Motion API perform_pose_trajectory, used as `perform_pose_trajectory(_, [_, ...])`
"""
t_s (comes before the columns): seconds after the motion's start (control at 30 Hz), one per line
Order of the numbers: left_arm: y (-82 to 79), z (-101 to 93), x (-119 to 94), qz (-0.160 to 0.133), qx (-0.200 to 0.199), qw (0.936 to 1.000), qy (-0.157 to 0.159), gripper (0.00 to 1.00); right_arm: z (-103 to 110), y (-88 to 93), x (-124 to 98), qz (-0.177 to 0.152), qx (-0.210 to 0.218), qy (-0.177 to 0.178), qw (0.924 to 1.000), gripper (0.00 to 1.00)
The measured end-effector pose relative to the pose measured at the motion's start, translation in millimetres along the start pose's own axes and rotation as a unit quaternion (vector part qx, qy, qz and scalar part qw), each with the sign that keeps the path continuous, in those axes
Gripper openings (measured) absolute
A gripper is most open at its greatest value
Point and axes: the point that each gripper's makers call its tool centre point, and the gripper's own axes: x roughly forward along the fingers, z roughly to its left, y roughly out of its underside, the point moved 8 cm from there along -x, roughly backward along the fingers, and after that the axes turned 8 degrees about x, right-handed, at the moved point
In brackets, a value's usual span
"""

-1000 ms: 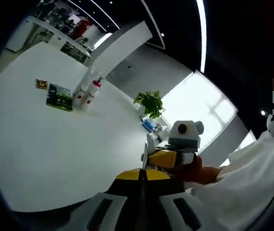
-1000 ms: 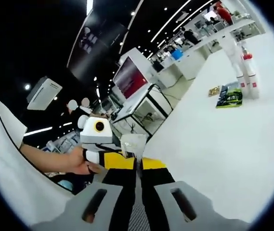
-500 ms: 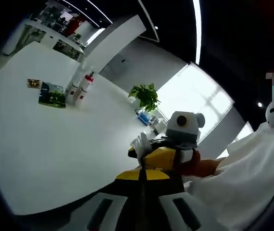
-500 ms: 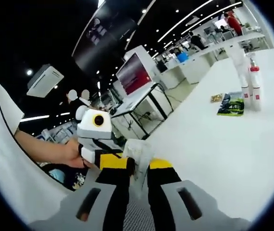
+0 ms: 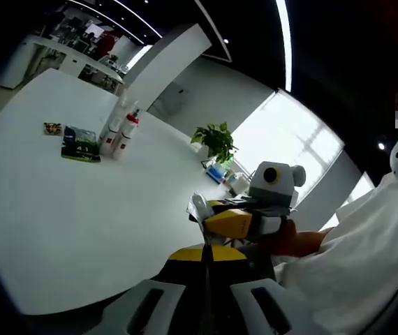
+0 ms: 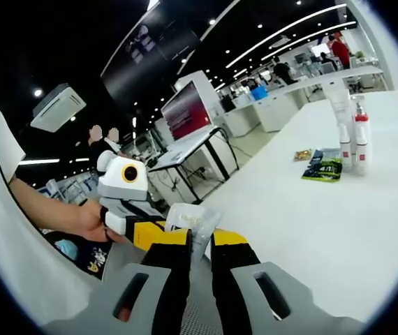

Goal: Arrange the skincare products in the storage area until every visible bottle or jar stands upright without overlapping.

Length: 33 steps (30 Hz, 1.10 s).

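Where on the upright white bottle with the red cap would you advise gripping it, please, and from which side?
Grip the white bottle with the red cap across its straight body, below the cap. It stands upright, so level jaws should fit around it. Come from the open table side nearest the grippers: a taller white bottle stands close on one side, and a flat green packet lies just past that.

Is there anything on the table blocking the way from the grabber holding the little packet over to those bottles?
Nothing visible does. Bare white table lies between the right gripper, shut on a clear packet, and the two bottles beside the green pack.
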Motion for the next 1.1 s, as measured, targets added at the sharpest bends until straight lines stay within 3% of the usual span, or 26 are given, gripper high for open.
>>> perform_pose_trajectory(1.1, [-3.2, 1.7, -1.6, -0.018, -0.003, 0.9997, -0.016, 0.0, -8.6, -1.4, -0.4, -0.001, -0.02, 0.039, 0.9991, 0.07])
